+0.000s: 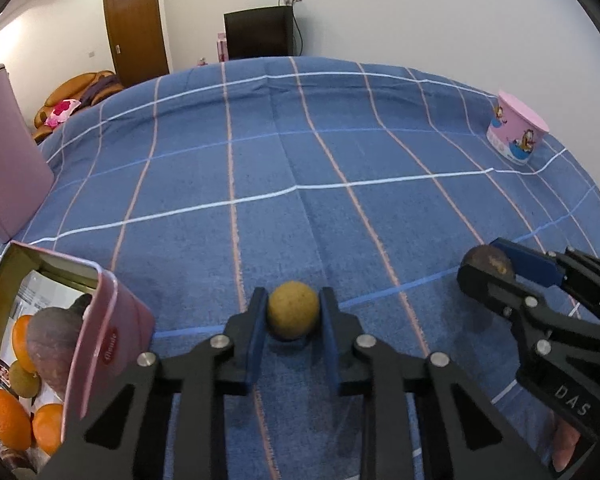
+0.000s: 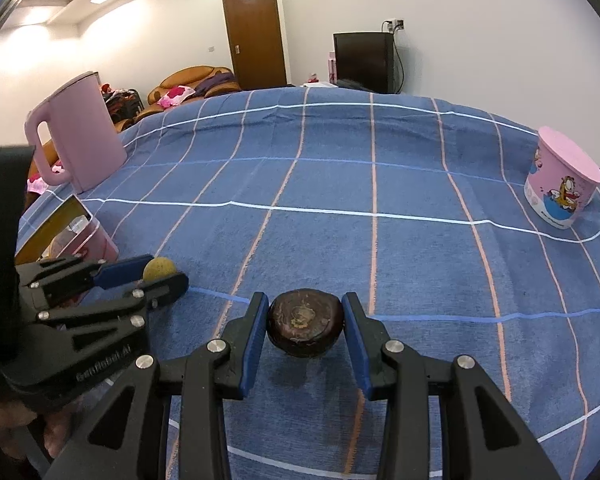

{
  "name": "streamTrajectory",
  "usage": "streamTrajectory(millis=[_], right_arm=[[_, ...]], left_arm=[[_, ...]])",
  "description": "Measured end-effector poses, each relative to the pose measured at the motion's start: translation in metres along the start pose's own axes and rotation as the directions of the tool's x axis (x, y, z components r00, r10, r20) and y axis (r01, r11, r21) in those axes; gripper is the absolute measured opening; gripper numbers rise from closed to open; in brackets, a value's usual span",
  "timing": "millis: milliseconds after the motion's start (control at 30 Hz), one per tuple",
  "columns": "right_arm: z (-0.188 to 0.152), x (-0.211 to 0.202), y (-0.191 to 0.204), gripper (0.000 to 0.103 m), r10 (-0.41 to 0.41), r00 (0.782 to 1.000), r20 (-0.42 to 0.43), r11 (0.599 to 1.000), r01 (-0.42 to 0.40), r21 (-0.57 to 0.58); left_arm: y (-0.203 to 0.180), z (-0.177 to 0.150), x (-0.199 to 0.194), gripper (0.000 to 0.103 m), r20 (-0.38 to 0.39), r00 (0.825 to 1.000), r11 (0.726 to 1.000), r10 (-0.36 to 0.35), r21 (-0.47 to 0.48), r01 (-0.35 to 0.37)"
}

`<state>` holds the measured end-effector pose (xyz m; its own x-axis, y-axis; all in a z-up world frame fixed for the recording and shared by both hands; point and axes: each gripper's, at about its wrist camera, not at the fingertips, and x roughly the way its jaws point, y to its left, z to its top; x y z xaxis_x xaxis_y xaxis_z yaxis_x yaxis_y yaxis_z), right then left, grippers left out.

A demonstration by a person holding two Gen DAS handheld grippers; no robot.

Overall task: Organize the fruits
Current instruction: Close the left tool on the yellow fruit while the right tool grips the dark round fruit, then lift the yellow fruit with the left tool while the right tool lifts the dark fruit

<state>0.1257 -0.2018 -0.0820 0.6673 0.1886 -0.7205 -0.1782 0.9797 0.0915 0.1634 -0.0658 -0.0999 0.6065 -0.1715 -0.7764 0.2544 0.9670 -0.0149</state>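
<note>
Left wrist view: the left tool [image 1: 293,316] is narrowed, pads pinching the small yellow-brown fruit [image 1: 292,315] on the blue checked cloth [image 1: 300,160], tilted steeply downward. At nine o'clock of it sits the pink tin [image 1: 112,332], holding oranges [image 1: 8,420]. Right wrist view: the right tool [image 2: 305,328] grips the dark round fruit [image 2: 305,326] tight, angled down, with the left tool at its ten o'clock.

Left claw [image 1: 293,316] and right claw [image 2: 305,322] both angle downward, clamped.
</note>
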Motion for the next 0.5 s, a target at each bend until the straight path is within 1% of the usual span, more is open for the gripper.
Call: streamTrajectory(millis=[133,433,500], right_arm=[[0.0,-0.003,-0.001,0.04,0.016,1.0,0.019,1.0,-0.016,0.001],[-0.003,-0.013,0.002,0.04,0.026,0.997,0.068,0.999,-0.025,-0.02],[-0.003,-0.017,0.003,0.04,0.039,0.995,0.087,0.999,-0.037,-0.025]], left_arm=[[-0.001,-0.001,-0.002,0.027,0.007,1.0,1.0,-0.01,-0.001,0.01],[0.003,-0.003,-0.013,0.027,0.063,0.998,1.0,-0.022,-0.009,0.023],[0.003,-0.003,-0.015,0.027,0.075,0.997,1.0,-0.022,-0.009,0.023]])
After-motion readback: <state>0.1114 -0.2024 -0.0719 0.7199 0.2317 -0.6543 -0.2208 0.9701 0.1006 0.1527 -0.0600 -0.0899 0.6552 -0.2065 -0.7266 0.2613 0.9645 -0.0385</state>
